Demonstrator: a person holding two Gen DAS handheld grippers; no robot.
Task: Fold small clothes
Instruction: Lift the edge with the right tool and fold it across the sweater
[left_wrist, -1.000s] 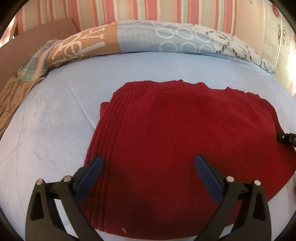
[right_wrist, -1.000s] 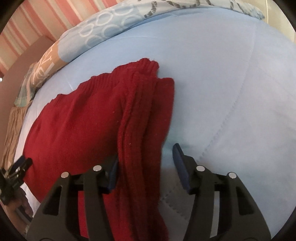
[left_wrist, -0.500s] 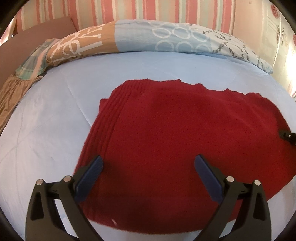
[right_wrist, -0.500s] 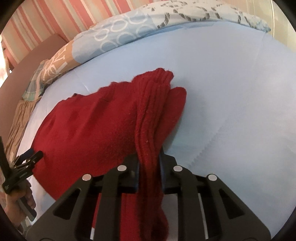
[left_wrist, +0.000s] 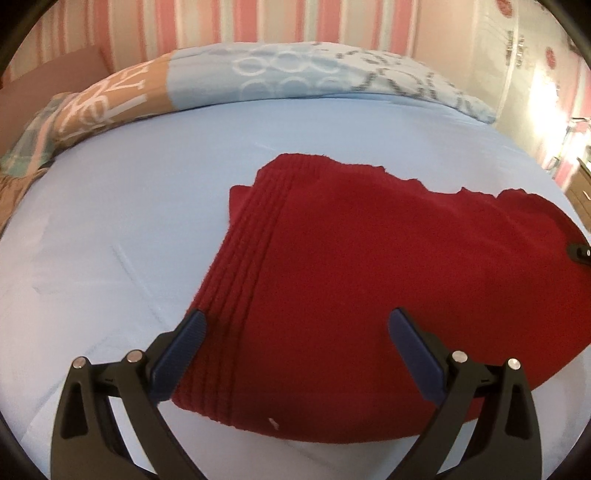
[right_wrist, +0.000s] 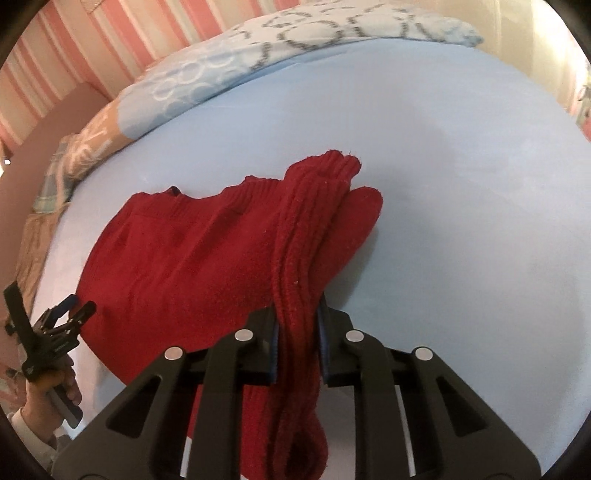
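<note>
Red sweater (left_wrist: 388, 295) flat on blue bed (left_wrist: 129, 221). Right gripper (right_wrist: 297, 347) pinching ribbed sleeve (right_wrist: 306, 240); left gripper (left_wrist: 295, 332) spread wide over near edge. Tip: carry sleeve across slowly, lay flat, no bunching.

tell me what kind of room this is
Most likely a bedroom: a red sweater lies on a bed with a light blue sheet, a patterned quilt bunched along its far side, and pink striped wallpaper behind.
</note>
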